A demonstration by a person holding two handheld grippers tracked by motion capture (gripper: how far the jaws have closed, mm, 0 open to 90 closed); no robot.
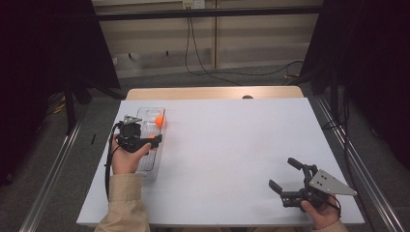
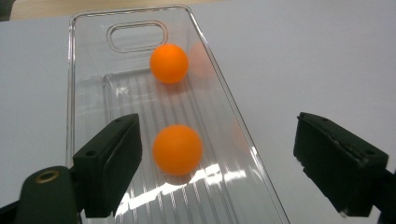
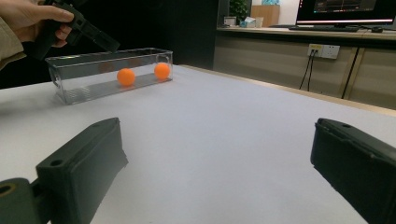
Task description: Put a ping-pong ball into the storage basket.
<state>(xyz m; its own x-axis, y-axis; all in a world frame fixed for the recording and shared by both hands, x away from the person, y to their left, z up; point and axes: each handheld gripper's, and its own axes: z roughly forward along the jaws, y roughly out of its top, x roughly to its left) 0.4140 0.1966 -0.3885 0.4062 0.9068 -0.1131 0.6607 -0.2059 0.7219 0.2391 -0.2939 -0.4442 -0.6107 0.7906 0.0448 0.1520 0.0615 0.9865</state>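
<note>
Orange ball (image 2: pixel 177 149) in clear tray (image 2: pixel 261 186), loose between wide-open left hand-held gripper (image 2: pixel 217 163) jaws.

No readable text, label, brand or number anywhere; monitor screen content too blurred.

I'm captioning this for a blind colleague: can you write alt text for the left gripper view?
Two orange plastic balls lie apart in a clear ribbed plastic tray on a white table. The left gripper has its black jaws standing open above the tray, the nearer ball beside one jaw, untouched.
</note>
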